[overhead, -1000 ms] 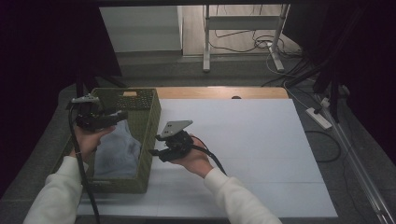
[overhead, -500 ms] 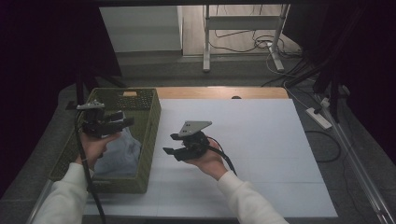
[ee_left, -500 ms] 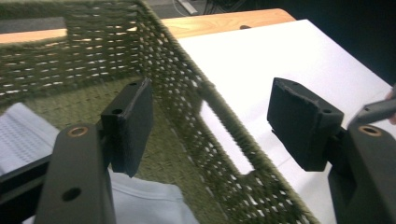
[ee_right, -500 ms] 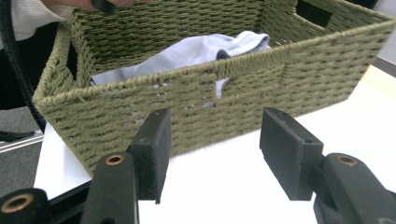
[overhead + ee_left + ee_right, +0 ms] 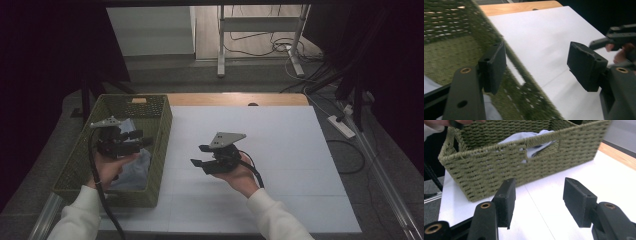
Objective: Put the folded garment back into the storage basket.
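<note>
A white-topped table (image 5: 260,150) carries a green woven basket (image 5: 159,145) at its left edge.

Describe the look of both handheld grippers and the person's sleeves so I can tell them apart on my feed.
Both match: the left gripper and right gripper are black, each topped with a grey three-cornered plate. Each has flat, rectangular black jaws on arms with brass-coloured rivets. A black cable trails from each. Both sleeves are white.
</note>
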